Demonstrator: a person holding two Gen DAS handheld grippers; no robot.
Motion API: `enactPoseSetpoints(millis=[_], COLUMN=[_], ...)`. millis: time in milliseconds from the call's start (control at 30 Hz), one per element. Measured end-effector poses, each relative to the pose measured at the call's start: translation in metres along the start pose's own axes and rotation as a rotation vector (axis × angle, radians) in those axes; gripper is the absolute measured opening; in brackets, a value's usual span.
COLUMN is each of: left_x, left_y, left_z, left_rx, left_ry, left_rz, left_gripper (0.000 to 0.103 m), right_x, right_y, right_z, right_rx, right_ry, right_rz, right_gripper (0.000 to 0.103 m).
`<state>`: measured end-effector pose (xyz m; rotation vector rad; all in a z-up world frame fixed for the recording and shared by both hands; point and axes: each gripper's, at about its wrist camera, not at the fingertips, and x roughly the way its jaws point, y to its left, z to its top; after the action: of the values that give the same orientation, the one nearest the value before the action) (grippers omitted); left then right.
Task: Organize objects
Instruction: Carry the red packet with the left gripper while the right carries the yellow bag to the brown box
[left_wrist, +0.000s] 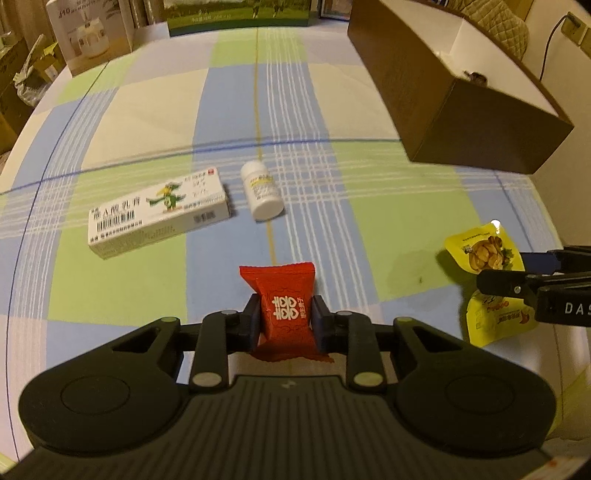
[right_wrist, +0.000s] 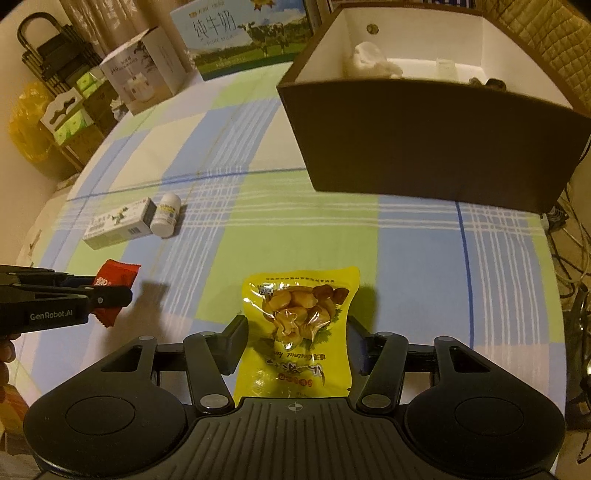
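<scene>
Checked cloth in blue, green and cream covers the bench (right_wrist: 258, 206), with cartons stacked along its far edge and a dark brown box (right_wrist: 424, 140) standing open ahead and to the right of my right tool (right_wrist: 297, 338).

My left tool (left_wrist: 284, 321) is clenched on a red candy wrapper (left_wrist: 282, 299), both pads pressed into its sides; the wrapper's far end sticks out past the fingertips. My right tool straddles a yellow chestnut packet (right_wrist: 299, 317) that lies flat on the cloth. Its pads stand either side of the packet, and I cannot tell whether they press on it yet.

A white medicine carton (left_wrist: 159, 210) and a small white bottle (left_wrist: 262, 192) on its side lie just beside each other, ahead of my left tool.

To close well on the packet, I judge I should keep the right tool low and centred on the lumpy middle, since the flat foil edges would likely slip or fold. The film looks slick, so I would squeeze firmly before lifting. The brown box looks like the likely destination; its near wall is tall, so both loads will need to rise clear of the rim before going in. A white crumpled item (right_wrist: 369, 59) already lies inside.
</scene>
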<state>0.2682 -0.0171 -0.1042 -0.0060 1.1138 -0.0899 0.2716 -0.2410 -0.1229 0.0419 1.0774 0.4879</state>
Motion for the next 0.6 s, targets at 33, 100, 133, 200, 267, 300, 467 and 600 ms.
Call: enactPoseSetpoints(millis=[33,100,133,200,267,300,467,600], left_x=[-0.003,-0.008,-0.011,-0.016,-0.021,-0.024,-0.035,-0.041], left_y=[-0.001,-0.004,-0.006,-0.010,-0.015,-0.018,-0.032,-0.045], left_z=[0.002,0.007,0.010,0.015,0.020,0.023,0.038,0.052], left_rx=[0.002,0.007,0.011,0.018,0.028,0.034,0.064,0.087], left_ry=[-0.008,-0.022,-0.030,-0.045,-0.060,-0.068,-0.107,-0.134], left_rz=[-0.003,-0.012,-0.016,-0.027,-0.037,-0.042,-0.068,-0.088], left_gripper=[0.023,0.023,0.023,0.023,0.023,0.023,0.023,0.023], right_x=[-0.002,-0.007,-0.010,-0.015,-0.021,-0.025,-0.043,-0.058], right_y=[0.000,0.000,0.000,0.001,0.001,0.001,-0.002,-0.007], right_z=[0.001,0.005,0.007,0.011,0.015,0.017,0.031,0.045], right_rx=[0.001,0.004,0.003,0.002,0.003,0.004,0.013,0.027], right_ry=[-0.005,-0.014,-0.019,-0.030,-0.045,-0.054,-0.100,-0.139], right_rz=[0.005,0.014,0.017,0.026,0.037,0.043,0.067,0.080], right_gripper=[0.053,0.053,0.053,0.053,0.053,0.053,0.053,0.052])
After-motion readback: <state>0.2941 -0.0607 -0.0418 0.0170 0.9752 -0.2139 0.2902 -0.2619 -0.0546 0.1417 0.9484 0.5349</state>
